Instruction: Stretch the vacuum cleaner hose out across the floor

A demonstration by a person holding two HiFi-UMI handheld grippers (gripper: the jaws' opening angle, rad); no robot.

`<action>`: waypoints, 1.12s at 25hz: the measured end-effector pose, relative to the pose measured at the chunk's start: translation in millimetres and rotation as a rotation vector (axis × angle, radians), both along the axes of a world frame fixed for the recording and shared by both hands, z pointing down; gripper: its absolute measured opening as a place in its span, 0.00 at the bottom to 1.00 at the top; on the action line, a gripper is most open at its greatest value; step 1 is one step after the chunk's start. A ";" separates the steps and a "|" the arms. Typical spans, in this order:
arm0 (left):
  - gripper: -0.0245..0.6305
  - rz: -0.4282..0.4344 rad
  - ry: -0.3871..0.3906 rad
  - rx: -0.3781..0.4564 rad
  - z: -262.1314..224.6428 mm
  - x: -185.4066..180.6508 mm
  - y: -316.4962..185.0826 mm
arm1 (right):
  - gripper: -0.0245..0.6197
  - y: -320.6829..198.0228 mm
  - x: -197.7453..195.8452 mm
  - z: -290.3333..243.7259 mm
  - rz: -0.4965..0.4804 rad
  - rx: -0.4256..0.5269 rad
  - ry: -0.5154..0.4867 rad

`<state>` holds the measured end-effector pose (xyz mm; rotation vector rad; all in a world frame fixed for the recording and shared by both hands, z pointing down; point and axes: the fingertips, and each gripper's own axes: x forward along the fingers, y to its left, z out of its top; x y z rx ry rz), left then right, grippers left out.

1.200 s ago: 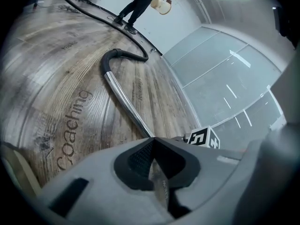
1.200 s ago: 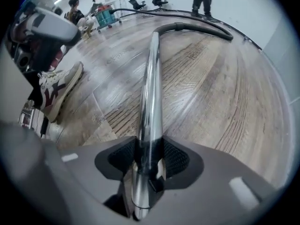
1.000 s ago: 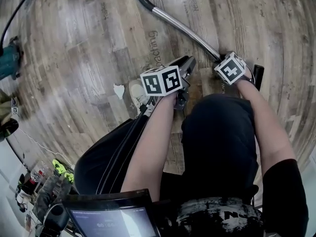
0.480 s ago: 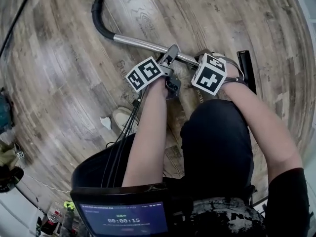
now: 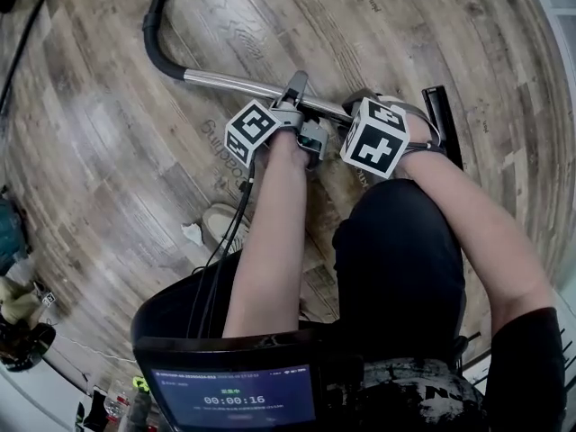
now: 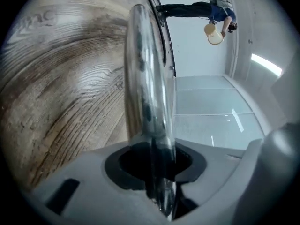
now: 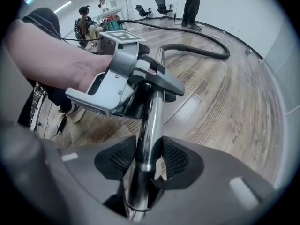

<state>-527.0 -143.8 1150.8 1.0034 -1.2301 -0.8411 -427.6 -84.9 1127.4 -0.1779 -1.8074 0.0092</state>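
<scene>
Head view puts both tools on the vacuum cleaner's chrome wand (image 5: 229, 81), which hangs just above the wooden floor (image 5: 108, 178) toward 12 o'clock of the person. The left gripper (image 5: 301, 106) sits at 9 o'clock of the right gripper (image 5: 360, 108), the two just beside each other. The right one's ribbed pads are clamped on the tube. The left one's jaws have just been closing, with the tube running between them, and they now look pressed onto it too. From the wand's far end the black hose (image 5: 151, 39) curves away toward 11 o'clock and out of frame.

The step in hand seems to be securing a two-handed hold on the wand. Next comes a steady pull away from the hose's far end until the curve straightens; smooth chrome may slip, so both clamps must stay firm.
</scene>
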 end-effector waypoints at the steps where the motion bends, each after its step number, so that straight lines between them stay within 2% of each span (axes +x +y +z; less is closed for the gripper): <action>1: 0.21 -0.011 -0.006 0.005 -2.7 -1.8 -0.9 | 0.33 0.7 -0.8 2.2 -0.004 -0.008 0.003; 4: 0.20 -0.009 -0.049 0.023 -13.6 -5.5 -4.6 | 0.35 -1.0 -6.8 6.8 -0.010 -0.002 0.002; 6: 0.20 -0.022 -0.034 0.044 -22.5 -4.9 -6.9 | 0.39 -5.5 -13.2 9.1 -0.001 0.016 -0.005; 8: 0.20 -0.046 0.000 0.056 -29.8 -0.3 -7.5 | 0.40 -5.9 -15.0 12.9 -0.001 0.018 0.007; 12: 0.20 -0.027 -0.036 0.058 -37.4 8.3 -5.0 | 0.27 9.5 -8.8 19.9 -0.030 -0.060 0.039; 16: 0.22 0.038 -0.094 0.081 -42.2 8.9 -8.4 | 0.26 12.7 -9.3 15.9 -0.017 -0.094 0.018; 18: 0.25 0.036 -0.132 0.079 -42.4 -4.9 -10.4 | 0.26 14.1 -8.2 12.8 -0.011 -0.106 0.022; 21: 0.25 -0.030 -0.188 0.073 -44.5 -46.0 -12.0 | 0.26 14.1 3.5 9.1 -0.028 -0.094 0.030; 23: 0.27 -0.045 -0.235 0.060 -46.0 -70.8 -12.2 | 0.26 13.7 12.6 7.4 -0.048 -0.082 0.034; 28: 0.22 -0.138 -0.222 0.058 -52.0 -109.8 -7.1 | 0.26 17.2 25.6 4.4 -0.075 -0.088 0.031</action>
